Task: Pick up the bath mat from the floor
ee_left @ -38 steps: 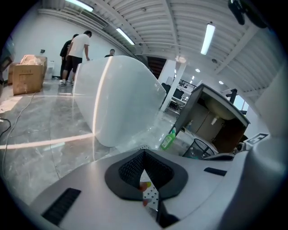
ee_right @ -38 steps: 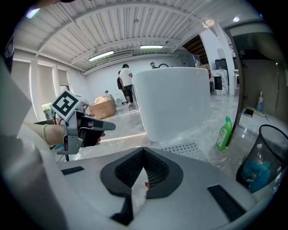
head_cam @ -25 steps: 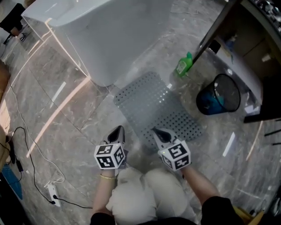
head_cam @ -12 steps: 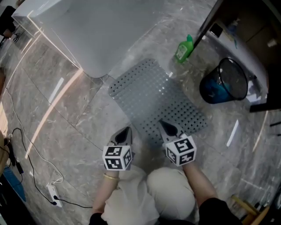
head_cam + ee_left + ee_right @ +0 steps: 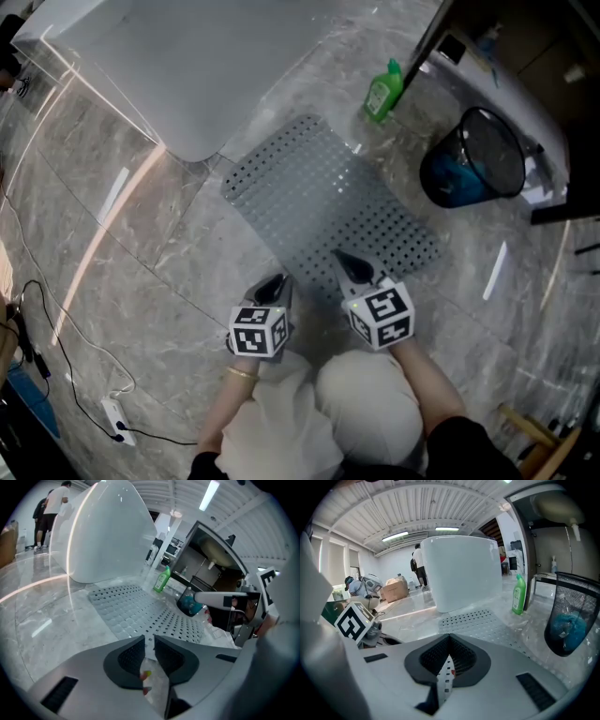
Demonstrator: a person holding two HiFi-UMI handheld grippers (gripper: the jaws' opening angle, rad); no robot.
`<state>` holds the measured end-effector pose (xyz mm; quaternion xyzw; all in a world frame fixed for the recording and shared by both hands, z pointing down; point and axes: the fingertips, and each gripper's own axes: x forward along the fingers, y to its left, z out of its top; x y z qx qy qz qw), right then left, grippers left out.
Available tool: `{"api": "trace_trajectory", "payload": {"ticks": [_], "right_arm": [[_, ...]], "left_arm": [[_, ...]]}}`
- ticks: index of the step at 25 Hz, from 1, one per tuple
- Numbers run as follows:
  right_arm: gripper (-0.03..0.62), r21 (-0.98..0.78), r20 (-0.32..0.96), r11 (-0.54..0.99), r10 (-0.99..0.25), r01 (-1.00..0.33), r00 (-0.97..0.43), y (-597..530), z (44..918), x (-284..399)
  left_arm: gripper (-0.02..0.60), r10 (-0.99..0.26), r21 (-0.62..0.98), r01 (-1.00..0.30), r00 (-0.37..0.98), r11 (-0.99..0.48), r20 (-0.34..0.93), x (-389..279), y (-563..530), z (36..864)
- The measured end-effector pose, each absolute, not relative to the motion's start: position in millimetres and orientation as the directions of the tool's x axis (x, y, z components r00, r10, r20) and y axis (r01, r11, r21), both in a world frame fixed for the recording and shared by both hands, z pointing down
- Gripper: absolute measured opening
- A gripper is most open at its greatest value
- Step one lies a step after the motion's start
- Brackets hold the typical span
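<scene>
The grey perforated bath mat (image 5: 319,202) lies flat on the marble floor, between the bathtub and the bin. It also shows in the left gripper view (image 5: 136,611) and the right gripper view (image 5: 480,623). My left gripper (image 5: 275,283) hovers just off the mat's near left edge. Its jaws (image 5: 149,641) are opening, with a narrow gap and nothing between them. My right gripper (image 5: 342,258) points over the mat's near edge, and its jaws (image 5: 449,637) are shut and empty.
A white bathtub (image 5: 178,66) stands beyond the mat on the left. A green bottle (image 5: 382,92) and a black mesh bin (image 5: 473,169) stand to the right, by a dark cabinet. A cable and power strip (image 5: 112,422) lie at the lower left. The person's knees are below the grippers.
Both grippers have edged towards the mat's near edge, and the right tip now reaches over it. The left gripper has drawn closer to the right one.
</scene>
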<state>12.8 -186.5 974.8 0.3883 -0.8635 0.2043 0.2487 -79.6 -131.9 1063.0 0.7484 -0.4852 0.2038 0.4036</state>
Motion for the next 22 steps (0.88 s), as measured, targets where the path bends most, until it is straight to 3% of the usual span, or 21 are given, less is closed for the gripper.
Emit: {"api": "trace_trajectory", "payload": {"ticks": [5,8,14,22], "right_arm": [[0.011,-0.147,0.592,0.623,-0.566,-0.768,-0.573,-186.9,974.4,12.5],[0.011,-0.142,0.598,0.62,-0.568,-0.771,-0.566,-187.0,976.3,15.7],[0.011,-0.131,0.606,0.612,-0.574,-0.78,-0.552,-187.3,978.7,21.9],[0.011,-0.116,0.61,0.611,-0.578,-0.783,-0.542,-187.4,979.9,28.1]], "left_arm": [[0.2,-0.437,0.493,-0.828,0.56,-0.267,0.704,-50.4,-114.0,1088.2],[0.251,-0.384,0.512,-0.805,0.593,-0.299,0.708,-37.7,-104.3,1099.0],[0.313,-0.308,0.587,-0.746,0.665,-0.314,0.68,-14.9,-92.5,1109.4],[0.322,-0.259,0.625,-0.722,0.691,-0.296,0.675,1.2,-90.6,1124.2]]}}
